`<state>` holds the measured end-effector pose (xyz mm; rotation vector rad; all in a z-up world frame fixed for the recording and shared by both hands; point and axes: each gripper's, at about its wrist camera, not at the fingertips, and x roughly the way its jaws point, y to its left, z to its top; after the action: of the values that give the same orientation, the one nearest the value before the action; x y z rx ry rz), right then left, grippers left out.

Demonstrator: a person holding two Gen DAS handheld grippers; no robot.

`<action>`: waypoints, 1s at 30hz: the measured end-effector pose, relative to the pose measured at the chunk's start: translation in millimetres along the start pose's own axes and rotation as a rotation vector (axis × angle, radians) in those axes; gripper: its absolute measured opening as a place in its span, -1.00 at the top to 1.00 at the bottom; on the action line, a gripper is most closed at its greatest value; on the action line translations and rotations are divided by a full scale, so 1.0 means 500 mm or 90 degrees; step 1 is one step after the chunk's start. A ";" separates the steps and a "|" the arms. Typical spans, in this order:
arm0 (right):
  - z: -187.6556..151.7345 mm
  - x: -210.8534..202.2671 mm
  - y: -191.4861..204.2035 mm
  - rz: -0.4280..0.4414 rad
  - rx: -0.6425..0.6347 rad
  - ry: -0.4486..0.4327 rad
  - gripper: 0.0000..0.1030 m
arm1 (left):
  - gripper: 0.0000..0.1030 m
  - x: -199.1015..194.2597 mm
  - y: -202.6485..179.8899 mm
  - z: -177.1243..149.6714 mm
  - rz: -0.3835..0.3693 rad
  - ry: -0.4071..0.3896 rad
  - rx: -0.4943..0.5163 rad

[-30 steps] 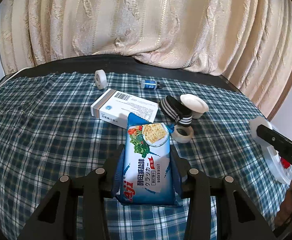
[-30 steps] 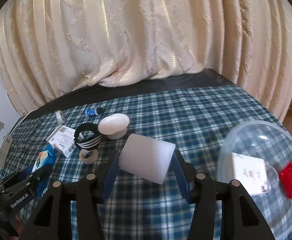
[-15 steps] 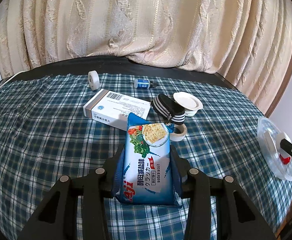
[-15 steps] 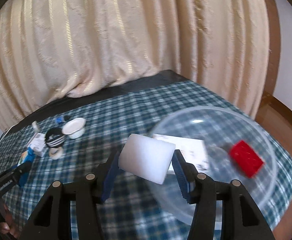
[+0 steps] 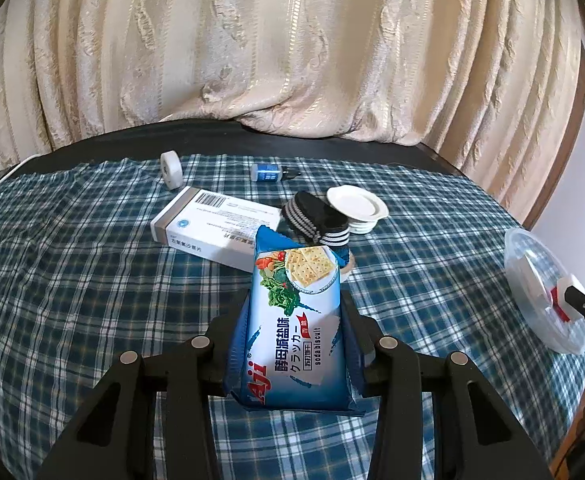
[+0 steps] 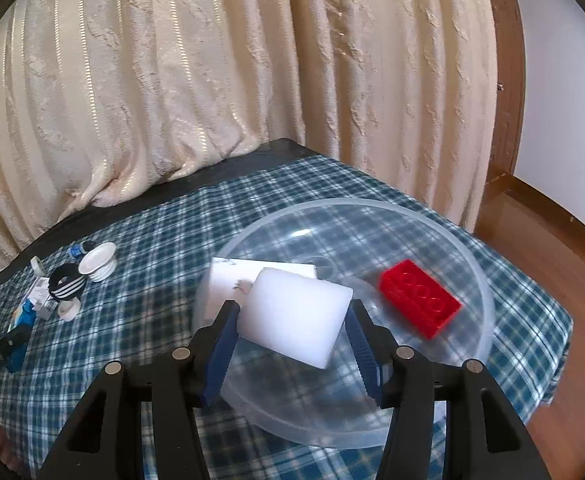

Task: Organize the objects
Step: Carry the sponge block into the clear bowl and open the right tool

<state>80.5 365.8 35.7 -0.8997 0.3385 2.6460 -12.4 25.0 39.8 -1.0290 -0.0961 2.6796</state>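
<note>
Over the clear bowl [image 6: 472, 280], the right hand-held gripper [image 6: 292, 320] is gripping a white block [image 6: 296, 316]; the left hand-held gripper [image 5: 294, 320] is clutching a biscuit packet [image 5: 296, 320].

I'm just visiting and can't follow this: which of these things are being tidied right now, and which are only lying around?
In use:
- biscuit pack, gripped by left gripper
- white block, gripped by right gripper over the clear bowl
- red brick and white card, in the bowl

Lying about:
- medicine box
- striped band
- tape roll
- blue bottle
</note>
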 end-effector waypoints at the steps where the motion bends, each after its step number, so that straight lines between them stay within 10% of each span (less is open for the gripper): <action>1: -0.001 0.001 -0.005 -0.003 0.002 0.001 -0.13 | 0.17 -0.004 -0.005 0.001 -0.002 -0.001 0.004; 30: -0.024 -0.014 -0.120 0.006 0.054 -0.026 -0.35 | 0.17 -0.007 -0.266 0.006 -0.109 0.023 0.142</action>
<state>114.7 415.3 23.5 -0.8175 0.4429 2.6322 18.0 151.9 65.4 -0.9523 0.1134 2.4508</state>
